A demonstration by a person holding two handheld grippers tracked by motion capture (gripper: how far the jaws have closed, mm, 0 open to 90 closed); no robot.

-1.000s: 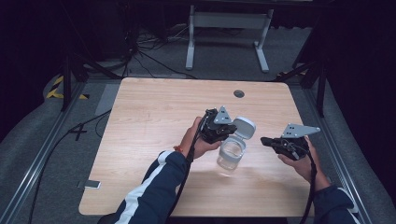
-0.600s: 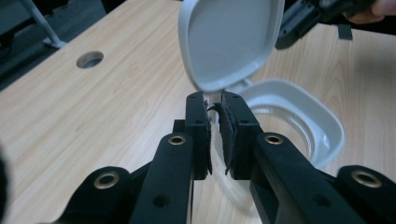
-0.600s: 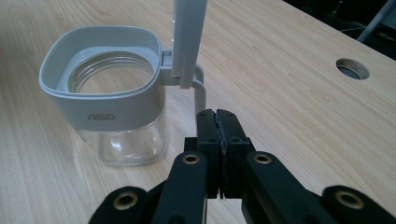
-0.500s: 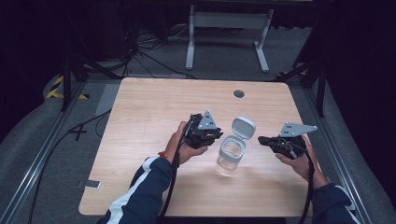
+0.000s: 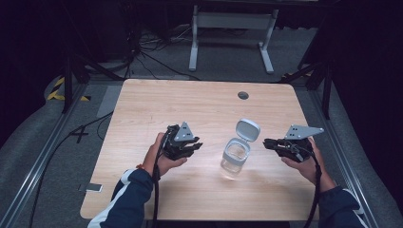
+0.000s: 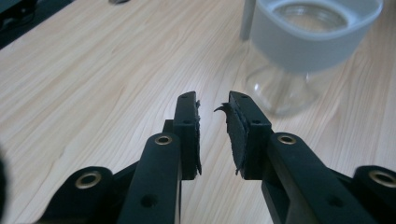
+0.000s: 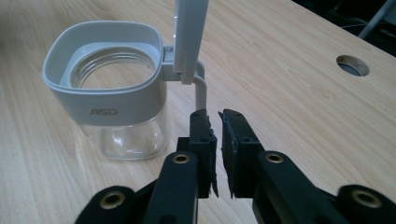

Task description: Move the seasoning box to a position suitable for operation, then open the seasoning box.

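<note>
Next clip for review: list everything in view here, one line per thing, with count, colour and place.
Glass jar: one, clear with a grey collar, mid-table between the two grippers.
Lid: one, grey-white, hinged to the jar and standing open behind it.
Table: one, light wood, centre of the high view.
Cable hole: one, dark, near the table's far edge.
Stand: one, white metal, on the floor beyond the table.
Floor cables: several, black, beyond and left of the table.
Left gripper: one, black, left of the jar, jaws a little apart, empty.
Right gripper: one, black, right of the jar, jaws almost together, empty.
Sleeves: two, dark blue, bottom edge.
</note>
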